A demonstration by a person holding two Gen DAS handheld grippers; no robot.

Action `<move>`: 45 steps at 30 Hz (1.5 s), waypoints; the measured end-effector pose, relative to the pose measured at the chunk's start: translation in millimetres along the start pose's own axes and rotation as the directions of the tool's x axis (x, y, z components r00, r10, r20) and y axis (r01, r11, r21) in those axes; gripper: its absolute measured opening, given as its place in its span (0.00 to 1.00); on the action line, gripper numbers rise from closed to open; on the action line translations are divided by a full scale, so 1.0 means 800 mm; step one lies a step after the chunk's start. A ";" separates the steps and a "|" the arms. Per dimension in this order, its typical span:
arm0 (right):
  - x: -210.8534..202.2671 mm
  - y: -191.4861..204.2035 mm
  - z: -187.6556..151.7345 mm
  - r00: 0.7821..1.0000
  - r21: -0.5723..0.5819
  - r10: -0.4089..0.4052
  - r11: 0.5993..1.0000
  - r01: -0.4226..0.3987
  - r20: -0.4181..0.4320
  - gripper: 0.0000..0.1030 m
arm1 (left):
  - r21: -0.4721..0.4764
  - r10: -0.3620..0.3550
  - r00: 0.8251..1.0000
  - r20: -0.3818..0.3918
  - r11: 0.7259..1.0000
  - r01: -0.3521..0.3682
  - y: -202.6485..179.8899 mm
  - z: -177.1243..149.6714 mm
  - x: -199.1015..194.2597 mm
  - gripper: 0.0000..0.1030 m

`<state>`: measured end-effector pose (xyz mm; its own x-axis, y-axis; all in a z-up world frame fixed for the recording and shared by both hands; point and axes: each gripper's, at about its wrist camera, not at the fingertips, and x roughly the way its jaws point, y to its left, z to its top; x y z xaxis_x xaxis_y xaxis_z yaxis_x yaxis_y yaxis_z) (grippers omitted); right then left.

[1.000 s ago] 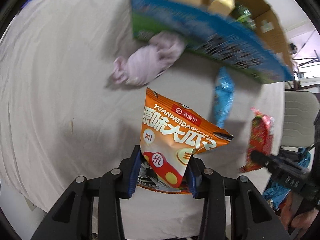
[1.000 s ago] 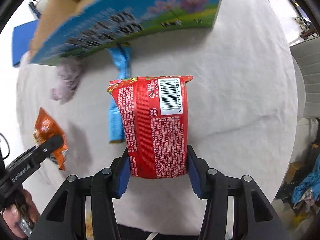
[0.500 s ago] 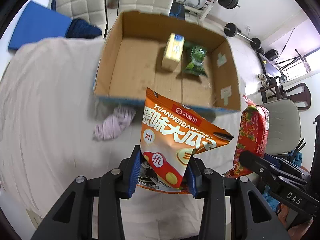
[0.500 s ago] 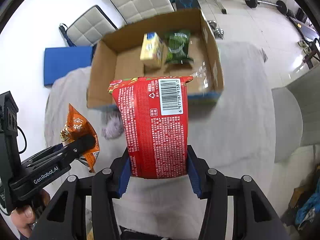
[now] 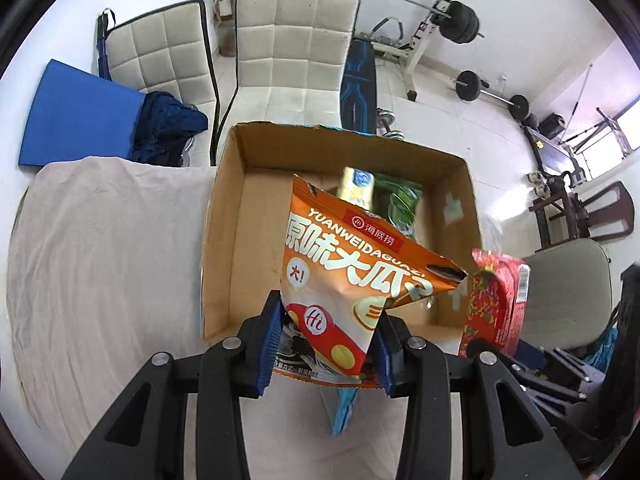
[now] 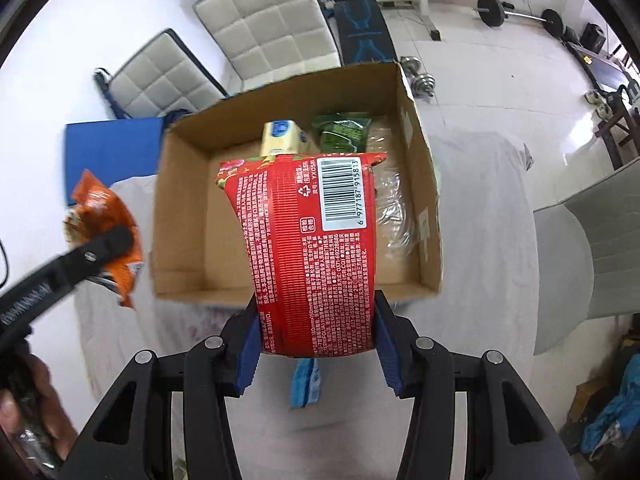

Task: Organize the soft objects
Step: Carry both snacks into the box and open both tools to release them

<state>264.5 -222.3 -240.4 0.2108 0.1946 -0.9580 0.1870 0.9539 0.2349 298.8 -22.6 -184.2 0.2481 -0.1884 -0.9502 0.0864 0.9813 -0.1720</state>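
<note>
**Two snack bags held over the box**

The left gripper (image 5: 326, 344) clamps an orange seed bag (image 5: 352, 264); the right gripper (image 6: 316, 344) clamps a red packet (image 6: 316, 248). Both hang above the open cardboard box (image 6: 184, 216), which holds a yellow pack (image 6: 280, 138) and green pouch (image 6: 340, 132). A blue wrapper (image 6: 306, 384) lies on the cloth-covered table (image 5: 100, 248).

White tiled floor (image 5: 448, 128), 2 quilted chairs (image 5: 292, 48), barbells (image 5: 464, 22), window (image 5: 608, 148) at rt.

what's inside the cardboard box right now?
Inside the cardboard box: a yellow packet and a green packet at the far wall, plus clear plastic along the right side. The held red packet hides the floor's middle, so anything there can't be seen.
</note>
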 end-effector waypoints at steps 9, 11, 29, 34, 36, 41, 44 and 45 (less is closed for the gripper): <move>0.113 -0.017 0.036 0.985 0.009 -0.106 0.994 0.109 -0.135 0.51 | -0.014 0.068 0.989 -0.130 0.997 -0.071 0.027 0.054 0.102 0.36; 0.134 -0.020 0.040 0.979 0.011 -0.126 0.992 0.129 -0.158 0.51 | -0.010 0.088 0.984 -0.156 0.996 -0.091 0.031 0.064 0.124 0.36; 0.211 -0.034 0.061 0.949 0.037 -0.190 0.978 0.205 -0.251 0.54 | 0.049 0.145 0.955 -0.257 0.989 -0.137 0.025 0.127 0.225 0.37; 0.208 -0.026 0.062 0.953 0.030 -0.181 0.981 0.193 -0.242 0.65 | 0.044 0.143 0.956 -0.257 0.990 -0.136 0.027 0.132 0.224 0.41; 0.201 -0.019 0.062 0.954 0.018 -0.190 0.980 0.199 -0.230 0.67 | 0.033 0.138 0.959 -0.248 0.990 -0.134 0.029 0.133 0.218 0.41; 0.191 -0.011 0.063 0.956 0.021 -0.191 0.979 0.201 -0.222 0.68 | 0.031 0.126 0.965 -0.231 0.992 -0.122 0.029 0.124 0.196 0.42; 0.183 -0.006 0.061 0.958 0.022 -0.191 0.980 0.200 -0.216 0.68 | 0.033 0.118 0.970 -0.211 0.993 -0.113 0.028 0.116 0.179 0.42; 0.179 -0.005 0.060 0.958 0.020 -0.192 0.979 0.201 -0.214 0.68 | 0.032 0.115 0.972 -0.203 0.993 -0.111 0.028 0.112 0.172 0.43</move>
<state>340.1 -209.1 -370.8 -0.0391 0.0519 -0.9979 0.2446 0.9688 0.0408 421.1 -29.8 -295.6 0.0553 -0.0623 -0.9965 0.0894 0.9944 -0.0572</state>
